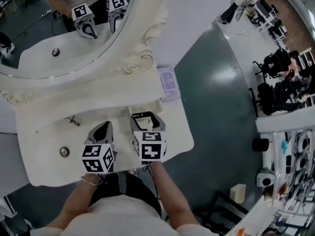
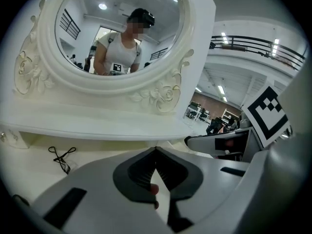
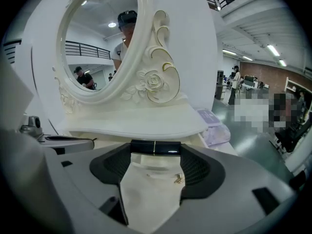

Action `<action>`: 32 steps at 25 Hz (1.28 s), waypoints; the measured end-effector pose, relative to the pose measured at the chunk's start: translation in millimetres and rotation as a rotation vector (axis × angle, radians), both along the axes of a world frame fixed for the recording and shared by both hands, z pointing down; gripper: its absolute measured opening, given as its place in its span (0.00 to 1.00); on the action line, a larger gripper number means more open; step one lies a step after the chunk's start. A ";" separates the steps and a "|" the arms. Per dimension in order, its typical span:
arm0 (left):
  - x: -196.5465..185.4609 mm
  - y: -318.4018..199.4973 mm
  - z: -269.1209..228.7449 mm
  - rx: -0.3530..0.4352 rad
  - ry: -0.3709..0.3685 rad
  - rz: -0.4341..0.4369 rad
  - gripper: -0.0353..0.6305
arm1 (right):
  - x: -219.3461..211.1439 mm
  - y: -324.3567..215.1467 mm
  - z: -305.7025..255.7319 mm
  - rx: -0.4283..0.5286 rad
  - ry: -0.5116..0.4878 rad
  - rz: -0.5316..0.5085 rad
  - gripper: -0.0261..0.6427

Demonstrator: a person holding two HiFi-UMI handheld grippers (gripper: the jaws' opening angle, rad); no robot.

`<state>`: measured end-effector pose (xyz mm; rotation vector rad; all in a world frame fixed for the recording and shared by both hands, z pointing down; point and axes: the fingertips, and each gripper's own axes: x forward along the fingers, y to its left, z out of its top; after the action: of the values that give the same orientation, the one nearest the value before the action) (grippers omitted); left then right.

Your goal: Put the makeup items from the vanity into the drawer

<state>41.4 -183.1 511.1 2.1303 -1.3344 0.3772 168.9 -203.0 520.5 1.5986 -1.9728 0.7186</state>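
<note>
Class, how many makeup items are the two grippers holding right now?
1. A black tube with a gold band is clamped across the tips of the right gripper. The left gripper is shut; a small reddish bit between its jaws is too unclear to count.

Lipstick tube (image 3: 155, 147): glossy black, thin gold band near mid-length. It lies level and crosswise, pinched end to end between the jaw tips of the right gripper (image 3: 154, 153), above the white vanity top (image 1: 47, 132). A small round piece (image 1: 64, 152) rests at the top's front left; what it is cannot be made out.
</note>
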 end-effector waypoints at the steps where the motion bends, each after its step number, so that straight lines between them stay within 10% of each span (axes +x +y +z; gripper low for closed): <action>1: 2.4 -2.9 3.2 -0.005 0.001 0.001 0.06 | 2.5 -3.9 3.5 -0.006 0.004 -0.002 0.50; 32: -2.2 -11.7 47.3 -0.098 0.006 -0.053 0.06 | 15.9 -30.6 50.8 -0.146 0.048 -0.035 0.50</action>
<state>39.2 -194.8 558.5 2.0102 -1.3384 0.4059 184.8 -233.6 571.3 1.4786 -1.8641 0.7842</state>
